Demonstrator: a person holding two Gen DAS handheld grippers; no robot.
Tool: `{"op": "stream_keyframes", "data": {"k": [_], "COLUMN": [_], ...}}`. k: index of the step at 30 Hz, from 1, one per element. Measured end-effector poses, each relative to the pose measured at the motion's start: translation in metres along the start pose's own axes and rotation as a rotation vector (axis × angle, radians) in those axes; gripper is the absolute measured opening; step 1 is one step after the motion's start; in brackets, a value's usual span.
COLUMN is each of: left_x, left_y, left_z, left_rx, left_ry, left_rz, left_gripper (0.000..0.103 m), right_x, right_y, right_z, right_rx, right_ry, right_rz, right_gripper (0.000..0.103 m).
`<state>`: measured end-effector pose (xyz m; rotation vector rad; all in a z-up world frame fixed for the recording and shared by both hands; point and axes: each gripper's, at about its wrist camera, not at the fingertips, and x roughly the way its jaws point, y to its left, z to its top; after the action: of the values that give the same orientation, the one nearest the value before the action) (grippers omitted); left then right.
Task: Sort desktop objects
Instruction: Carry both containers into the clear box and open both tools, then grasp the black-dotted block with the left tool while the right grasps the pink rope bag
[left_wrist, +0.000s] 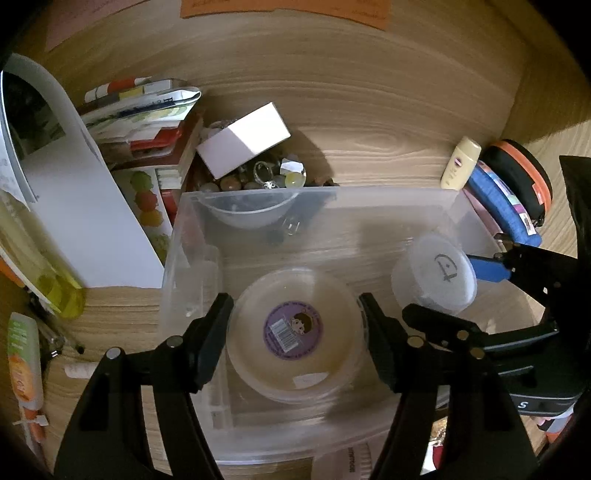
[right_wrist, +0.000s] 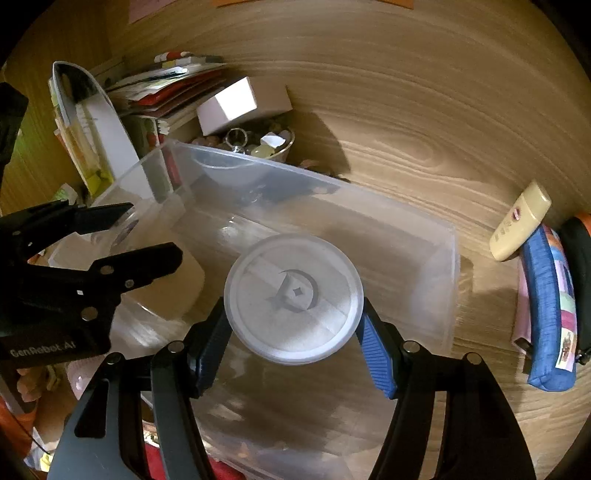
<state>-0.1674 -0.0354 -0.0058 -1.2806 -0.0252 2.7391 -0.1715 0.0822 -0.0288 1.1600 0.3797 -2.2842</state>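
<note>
A clear plastic bin (left_wrist: 258, 195) stands on the wooden desk; it also shows in the right wrist view (right_wrist: 424, 218). My left gripper (left_wrist: 295, 332) is shut on a round cream jar with a purple label (left_wrist: 293, 330), held inside the bin. My right gripper (right_wrist: 291, 328) is shut on a frosted white tub with a moon logo on its lid (right_wrist: 293, 295), also inside the bin. In the left wrist view the tub (left_wrist: 434, 273) and the right gripper's blue pads (left_wrist: 487, 269) sit to the right of the jar.
Behind the bin are a white box (left_wrist: 243, 140), a bowl of trinkets (left_wrist: 273, 177) and stacked books (left_wrist: 144, 122). A cream tube (right_wrist: 521, 225), blue pouch (right_wrist: 546, 314) and black-orange case (left_wrist: 521, 177) lie right. A yellow bottle (left_wrist: 44, 280) is left.
</note>
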Motion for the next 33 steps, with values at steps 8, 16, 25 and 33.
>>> {"op": "stream_keyframes", "data": {"k": [8,16,25,33], "left_x": [-0.015,-0.061,-0.106,-0.118], "left_y": [-0.003,0.000,0.010,0.025], "left_z": [0.002,0.001,-0.020,-0.065], "left_rx": [0.011,-0.006,-0.044,-0.036], "left_ry": [-0.026,-0.134,-0.198,-0.133], "left_rz": [-0.063,-0.033,0.013,0.029], "left_gripper": [0.073,0.091,0.096,0.096], "right_x": [-0.009,-0.050,-0.104,-0.132], "right_y": [0.009,0.004,0.001,0.002], "right_z": [-0.001,-0.008,-0.037,-0.078], "right_rx": [-0.050,-0.039,-0.011,0.008], "right_ry": [-0.022,-0.120,-0.232,-0.244], "right_rz": [-0.091,-0.131,-0.180,-0.138], "right_gripper": [0.075,0.076,0.076,0.087]}}
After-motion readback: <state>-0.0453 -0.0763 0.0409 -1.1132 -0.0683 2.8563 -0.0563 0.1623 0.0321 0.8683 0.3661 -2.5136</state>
